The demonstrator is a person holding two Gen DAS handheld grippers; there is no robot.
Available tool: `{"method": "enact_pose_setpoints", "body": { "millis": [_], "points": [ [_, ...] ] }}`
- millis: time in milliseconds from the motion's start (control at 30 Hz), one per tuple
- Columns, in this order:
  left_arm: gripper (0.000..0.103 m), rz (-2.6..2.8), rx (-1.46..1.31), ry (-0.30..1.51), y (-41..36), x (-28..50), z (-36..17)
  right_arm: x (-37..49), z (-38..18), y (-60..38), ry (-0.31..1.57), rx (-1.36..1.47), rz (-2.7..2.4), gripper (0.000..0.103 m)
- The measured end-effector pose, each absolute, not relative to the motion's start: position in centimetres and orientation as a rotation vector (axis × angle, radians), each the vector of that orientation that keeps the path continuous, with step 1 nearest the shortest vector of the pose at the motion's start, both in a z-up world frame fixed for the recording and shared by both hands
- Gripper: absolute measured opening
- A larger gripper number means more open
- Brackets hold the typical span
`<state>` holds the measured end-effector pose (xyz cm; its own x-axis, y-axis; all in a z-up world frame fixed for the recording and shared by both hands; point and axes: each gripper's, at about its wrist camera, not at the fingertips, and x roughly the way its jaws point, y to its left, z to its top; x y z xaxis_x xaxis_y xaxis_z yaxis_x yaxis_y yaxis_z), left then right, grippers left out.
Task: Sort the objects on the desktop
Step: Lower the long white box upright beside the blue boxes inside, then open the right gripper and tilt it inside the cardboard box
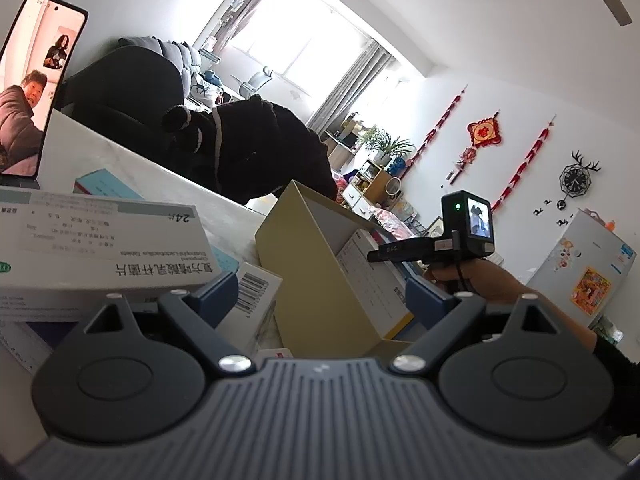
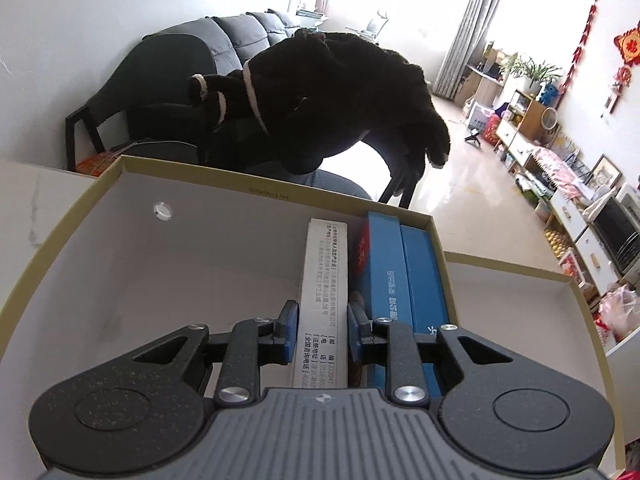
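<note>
Right fingers: my right gripper straddles the white medicine carton, standing on edge inside the open cardboard box; the blue pads sit just beside its faces, and I cannot tell whether they press or have let go.
Neighbours in the box: two blue cartons stand on edge against the right wall, the white one just beside them.
Left fingers: my left gripper is spread wide and holds nothing, low over the table.
Loose items: a large white tablet box and a barcoded carton lie outside the cardboard box.
Doing it well: I judge the white carton should stay upright and parallel to the blue ones, the pads kept square, any pull-away straight so nothing tips.
</note>
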<state>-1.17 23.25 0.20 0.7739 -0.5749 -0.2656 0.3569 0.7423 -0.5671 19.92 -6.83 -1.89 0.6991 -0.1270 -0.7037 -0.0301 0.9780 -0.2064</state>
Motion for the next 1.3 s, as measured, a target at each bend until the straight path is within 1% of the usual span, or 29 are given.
{"method": "enact_pose_setpoints", "body": {
  "millis": [133,233,400,633,733,933,1067,1300],
  "points": [
    [0.092,-0.528,-0.517,0.451,23.3,-1.4,0.3,19.9,-1.7,-6.8,0.79,-0.215,-0.047,0.03],
    [0.092,-0.526,-0.515,0.453,23.2,-1.4,0.2,19.4,-1.1,-6.7,0.769,-0.229,-0.027,0.032],
    [0.092,-0.533,-0.513,0.453,23.1,-1.4,0.2,18.4,-0.3,-6.5,0.737,-0.243,0.035,0.032],
    [0.092,-0.541,-0.517,0.459,23.0,-0.9,-0.2,17.3,-2.1,-2.9,0.702,-0.538,0.075,0.032],
    [0.092,-0.541,-0.517,0.465,23.1,-0.7,-0.3,16.8,-2.8,-1.3,0.683,-0.667,0.091,0.034],
    [0.092,-0.533,-0.514,0.473,22.8,-0.7,-0.2,15.9,-4.4,1.8,0.639,-0.924,0.124,0.033],
    [0.092,-0.53,-0.511,0.465,22.5,-1.0,0.0,16.6,-6.1,2.2,0.7,-0.993,0.153,0.033],
    [0.092,-0.517,-0.503,0.466,22.3,-0.9,0.2,17.5,-9.2,2.1,0.753,-1.167,0.157,0.033]
  ]
}}
